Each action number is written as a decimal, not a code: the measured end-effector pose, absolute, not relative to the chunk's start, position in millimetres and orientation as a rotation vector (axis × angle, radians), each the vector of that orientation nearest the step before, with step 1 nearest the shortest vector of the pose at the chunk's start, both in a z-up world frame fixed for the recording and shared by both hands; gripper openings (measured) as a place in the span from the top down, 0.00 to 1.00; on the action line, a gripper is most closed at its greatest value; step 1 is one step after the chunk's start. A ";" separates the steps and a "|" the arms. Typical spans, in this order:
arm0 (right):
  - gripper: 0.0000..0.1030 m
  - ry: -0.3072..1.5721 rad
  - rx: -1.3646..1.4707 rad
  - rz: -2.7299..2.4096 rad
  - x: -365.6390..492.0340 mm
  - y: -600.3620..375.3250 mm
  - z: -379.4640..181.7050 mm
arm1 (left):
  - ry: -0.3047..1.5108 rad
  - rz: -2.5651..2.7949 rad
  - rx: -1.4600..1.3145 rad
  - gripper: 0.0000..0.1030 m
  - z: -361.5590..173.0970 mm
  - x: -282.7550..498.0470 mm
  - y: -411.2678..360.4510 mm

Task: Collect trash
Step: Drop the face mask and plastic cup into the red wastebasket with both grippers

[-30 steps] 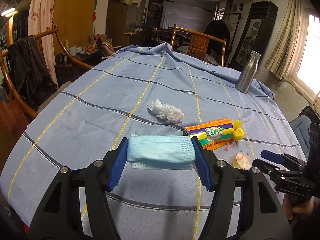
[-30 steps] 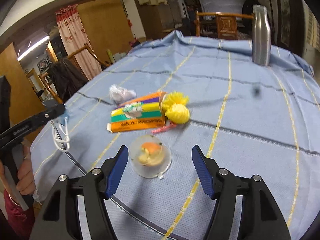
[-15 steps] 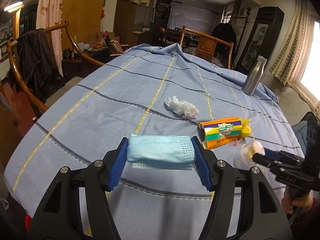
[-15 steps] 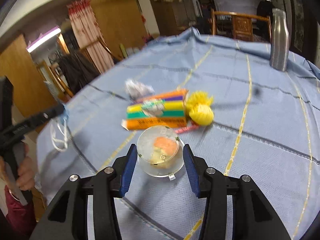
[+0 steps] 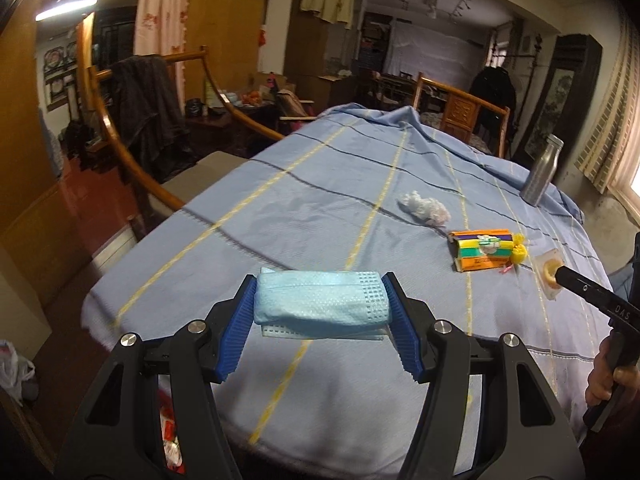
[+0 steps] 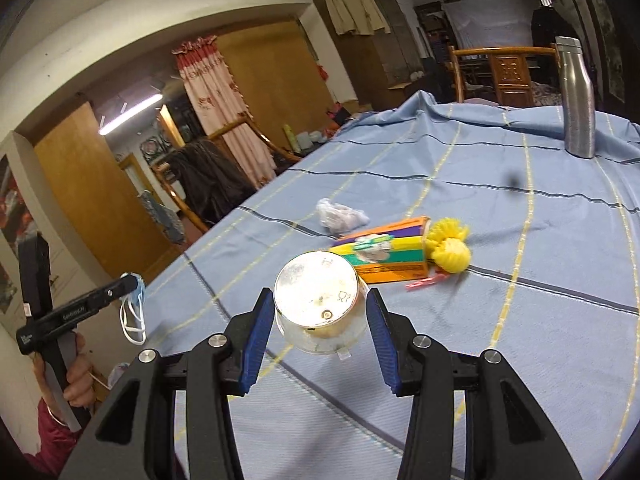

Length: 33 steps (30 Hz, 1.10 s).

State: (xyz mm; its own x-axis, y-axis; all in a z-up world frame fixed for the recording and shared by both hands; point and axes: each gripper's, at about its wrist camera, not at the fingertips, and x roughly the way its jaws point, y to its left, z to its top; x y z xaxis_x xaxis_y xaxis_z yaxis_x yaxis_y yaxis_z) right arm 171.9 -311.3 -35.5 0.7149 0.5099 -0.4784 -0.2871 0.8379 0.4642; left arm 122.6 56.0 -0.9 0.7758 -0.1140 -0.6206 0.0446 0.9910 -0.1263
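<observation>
Left gripper (image 5: 322, 310) clamps folded pale-blue face mask (image 5: 322, 302) above near edge of blue striped tablecloth (image 5: 320, 200): soft, light, compressible; side pinch suits.
Right gripper (image 6: 318, 322) clamps clear plastic dessert cup (image 6: 320, 302), lifted, tilted: thin, slippery, crushable; grip walls gently.

Left gripper (image 5: 322, 312): 2 black plastic fingers, each lined with a ribbed blue pad (image 5: 239, 334). Each finger is an open triangular frame with cut-outs. 4 round silver screw heads sit across the frame, 2 per side.

Right gripper (image 6: 318, 340): same build, black frame, ribbed blue pads (image 6: 256, 342), 4 silver screws. Seen from the left wrist view, its black side carries small white lettering, unreadable.

Left hand (image 6: 78, 380) wraps a black pistol-style handle; dark red sleeve (image 6: 52, 436) at the wrist, with a thin band at the cuff.
</observation>
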 end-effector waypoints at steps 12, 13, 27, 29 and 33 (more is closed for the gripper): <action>0.54 0.632 0.373 0.555 162.8 -268.2 -27.5 | 0.676 0.149 -0.182 0.40 -15.8 46.9 148.6; 0.54 0.635 0.372 0.561 163.0 -264.9 -27.2 | 0.680 0.164 -0.189 0.40 -18.8 43.3 156.1; 0.55 0.709 0.286 0.679 171.1 -168.0 -15.7 | 0.735 0.380 -0.295 0.40 -79.1 9.1 252.5; 0.55 0.719 0.281 0.694 171.6 -156.0 -14.4 | 0.739 0.395 -0.288 0.39 -85.1 7.6 258.1; 0.55 0.741 0.271 0.721 174.0 -131.5 -10.4 | 0.757 0.403 -0.293 0.37 -96.1 11.7 267.2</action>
State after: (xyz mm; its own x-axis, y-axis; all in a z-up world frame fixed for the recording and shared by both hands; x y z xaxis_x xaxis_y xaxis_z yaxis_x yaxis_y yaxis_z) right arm 174.0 -131.5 -10.4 0.5146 0.6822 -0.5194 -0.4997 0.7308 0.4650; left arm 11.7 267.2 -96.1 0.6570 0.2467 -0.7124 -0.4534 0.8843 -0.1120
